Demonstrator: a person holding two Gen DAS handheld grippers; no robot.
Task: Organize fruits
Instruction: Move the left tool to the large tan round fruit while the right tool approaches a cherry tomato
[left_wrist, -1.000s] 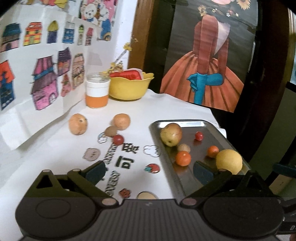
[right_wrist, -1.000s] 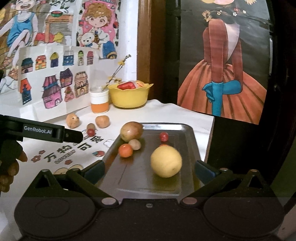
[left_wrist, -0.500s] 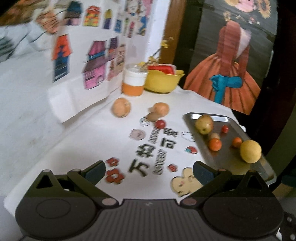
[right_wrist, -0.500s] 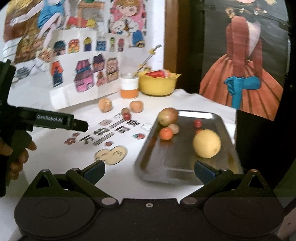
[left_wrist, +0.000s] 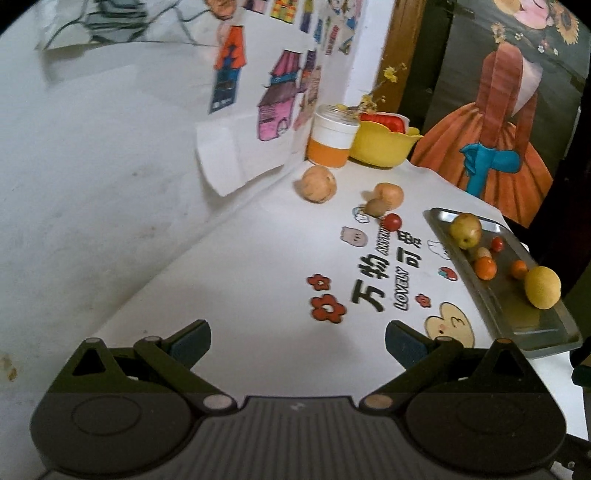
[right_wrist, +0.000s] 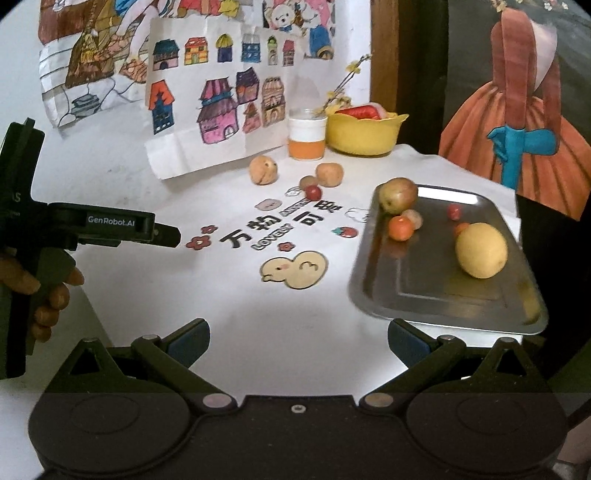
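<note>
A steel tray (right_wrist: 424, 291) (left_wrist: 517, 321) lies at the table's right with a yellow lemon (right_wrist: 481, 250) (left_wrist: 542, 287), a green-red pear (right_wrist: 398, 194) (left_wrist: 465, 229), an orange (right_wrist: 401, 228) and small red fruits on it. On the white cloth beyond lie two tan fruits (right_wrist: 263, 170) (right_wrist: 329, 175), a small brown one (right_wrist: 307, 181) and a red cherry tomato (right_wrist: 314, 192) (left_wrist: 392, 222). My left gripper (left_wrist: 297, 338) is open over the near cloth, empty. My right gripper (right_wrist: 298, 338) is open and empty, near the tray's front corner.
A yellow bowl (right_wrist: 364, 134) and an orange-and-white cup (right_wrist: 306, 138) stand at the back by the wall with drawings. A hand (right_wrist: 40, 291) holds the left gripper's body (right_wrist: 110, 229) at the left. The table edge drops off at right.
Both grippers have pulled back and away from the tray, so more of the table shows. The left view has swung toward the wall. The fruits have stayed where they were.
</note>
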